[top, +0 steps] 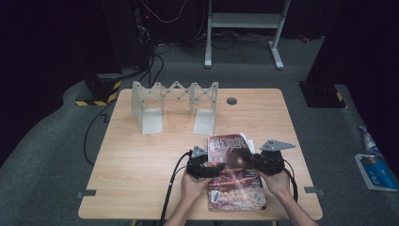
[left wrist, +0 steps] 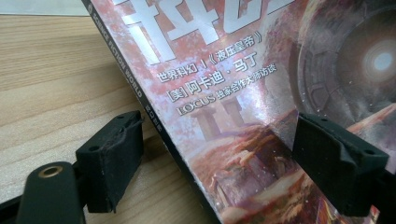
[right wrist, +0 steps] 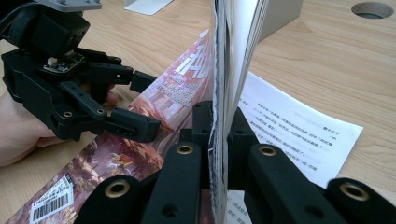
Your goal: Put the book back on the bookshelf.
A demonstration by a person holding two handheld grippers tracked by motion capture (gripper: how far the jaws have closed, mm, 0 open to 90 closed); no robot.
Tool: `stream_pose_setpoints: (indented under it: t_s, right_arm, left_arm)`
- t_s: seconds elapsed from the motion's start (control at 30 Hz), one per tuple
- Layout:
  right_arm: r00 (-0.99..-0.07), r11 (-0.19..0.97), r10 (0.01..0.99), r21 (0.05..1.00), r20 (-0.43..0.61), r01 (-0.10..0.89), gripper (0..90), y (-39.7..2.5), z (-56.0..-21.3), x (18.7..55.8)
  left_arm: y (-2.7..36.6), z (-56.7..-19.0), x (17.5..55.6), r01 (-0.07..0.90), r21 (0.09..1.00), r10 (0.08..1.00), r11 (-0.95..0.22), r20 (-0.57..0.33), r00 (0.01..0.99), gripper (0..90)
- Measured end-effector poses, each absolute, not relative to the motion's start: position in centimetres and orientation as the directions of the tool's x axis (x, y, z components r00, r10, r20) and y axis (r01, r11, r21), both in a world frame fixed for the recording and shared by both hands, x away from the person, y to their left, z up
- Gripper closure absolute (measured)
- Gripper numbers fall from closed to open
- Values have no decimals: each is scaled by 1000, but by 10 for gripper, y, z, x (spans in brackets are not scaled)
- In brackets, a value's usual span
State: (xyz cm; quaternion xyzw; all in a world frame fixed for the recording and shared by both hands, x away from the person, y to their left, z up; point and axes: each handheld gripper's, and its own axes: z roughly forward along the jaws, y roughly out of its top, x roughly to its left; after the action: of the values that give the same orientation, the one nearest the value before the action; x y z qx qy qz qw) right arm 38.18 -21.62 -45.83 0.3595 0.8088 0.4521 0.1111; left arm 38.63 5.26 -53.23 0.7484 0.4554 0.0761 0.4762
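Observation:
A science-fiction magazine (top: 235, 174) with a reddish cover lies near the table's front edge. My right gripper (right wrist: 219, 122) is shut on its right-hand page edges (right wrist: 233, 56), which stand lifted on edge between the jaws. My left gripper (left wrist: 224, 163) is open, and the magazine's spine (left wrist: 154, 121) runs between its spread jaws. In the high view the left gripper (top: 208, 170) sits at the magazine's left edge and the right gripper (top: 260, 162) at its right edge. The right gripper view shows the left gripper (right wrist: 144, 105) hovering low over the cover, jaws apart.
A printed white sheet (right wrist: 289, 130) lies under the magazine's right side. A grey folding book rack (top: 174, 104) stands at the back of the wooden table (top: 141, 160), with a round cable hole (top: 231, 100) to its right.

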Motion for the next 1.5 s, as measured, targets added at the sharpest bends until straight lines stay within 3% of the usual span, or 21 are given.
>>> stream_pose_setpoints:
  t_s: [0.6, 1.13, 1.5]
  right_arm:
    - [-732, 357, 668, 805, 134, 474, 856, -215, -471, 388]
    - [-686, 397, 716, 732, 130, 553, 844, -212, -490, 399]
    - [-640, 389, 760, 710, 112, 587, 688, -211, -493, 403]
  left_arm:
    - [57, -530, 384, 621, 770, 751, -146, -322, 576, 253]
    - [59, -531, 383, 626, 772, 795, -114, -307, 523, 526]
    - [57, -532, 381, 617, 779, 809, -110, -291, 510, 579]
